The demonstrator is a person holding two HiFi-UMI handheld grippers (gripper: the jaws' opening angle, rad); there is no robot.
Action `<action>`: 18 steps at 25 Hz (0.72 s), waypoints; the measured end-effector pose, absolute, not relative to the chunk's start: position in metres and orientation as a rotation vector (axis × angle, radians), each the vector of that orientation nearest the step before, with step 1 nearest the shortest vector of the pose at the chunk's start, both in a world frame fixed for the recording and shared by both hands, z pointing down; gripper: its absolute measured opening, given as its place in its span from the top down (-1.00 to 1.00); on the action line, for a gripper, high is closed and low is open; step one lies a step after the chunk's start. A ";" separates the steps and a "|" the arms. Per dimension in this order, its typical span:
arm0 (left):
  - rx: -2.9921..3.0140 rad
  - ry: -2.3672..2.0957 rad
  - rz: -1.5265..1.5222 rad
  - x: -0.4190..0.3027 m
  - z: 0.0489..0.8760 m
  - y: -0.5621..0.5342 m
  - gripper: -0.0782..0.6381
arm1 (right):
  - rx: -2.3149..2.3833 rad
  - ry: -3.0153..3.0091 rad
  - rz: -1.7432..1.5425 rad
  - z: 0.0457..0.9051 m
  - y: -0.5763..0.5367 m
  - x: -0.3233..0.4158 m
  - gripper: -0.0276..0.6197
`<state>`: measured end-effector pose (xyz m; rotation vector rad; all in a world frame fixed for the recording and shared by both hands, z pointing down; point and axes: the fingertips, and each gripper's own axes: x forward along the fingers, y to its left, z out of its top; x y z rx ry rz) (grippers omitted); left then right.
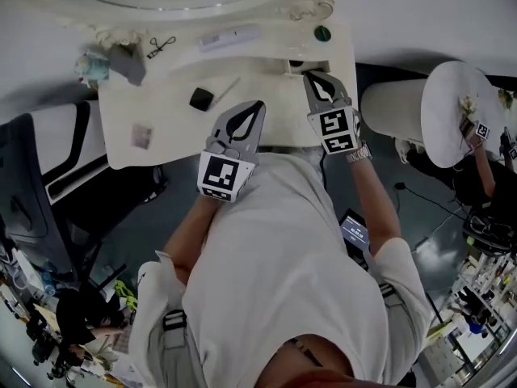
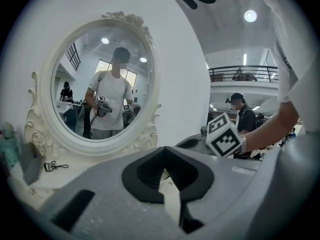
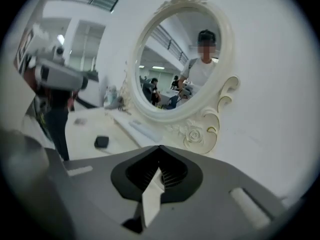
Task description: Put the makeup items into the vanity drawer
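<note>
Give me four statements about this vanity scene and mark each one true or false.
1. The left gripper and right gripper both have shut, empty jaws. True.
2. The right gripper holds the eyelash curler. False: it lies on the vanity top near the mirror's base.
3. The small black case sits on the vanity top. True.
4. The green round item is between the left gripper's jaws. False: it lies on the top, untouched.

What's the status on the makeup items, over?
Left gripper shut, empty. Right gripper shut, empty. Black compact, eyelash curler lie on the vanity top, untouched. Nothing blocking them.
</note>
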<state>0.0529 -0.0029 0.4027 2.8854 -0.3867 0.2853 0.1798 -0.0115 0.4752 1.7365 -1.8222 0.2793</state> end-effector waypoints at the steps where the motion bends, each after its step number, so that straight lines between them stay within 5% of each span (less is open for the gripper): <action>1: 2.887 -0.393 0.280 0.051 0.401 -0.005 0.76 | 1.807 -1.887 0.342 0.462 -0.013 0.175 0.90; 9: 2.884 -0.448 0.295 0.041 0.405 -0.015 0.76 | 2.107 -2.301 0.687 0.369 0.001 0.147 0.90; 18: 2.909 -0.447 0.263 0.045 0.392 -0.020 0.76 | 2.115 -2.239 0.586 0.360 0.023 0.114 0.90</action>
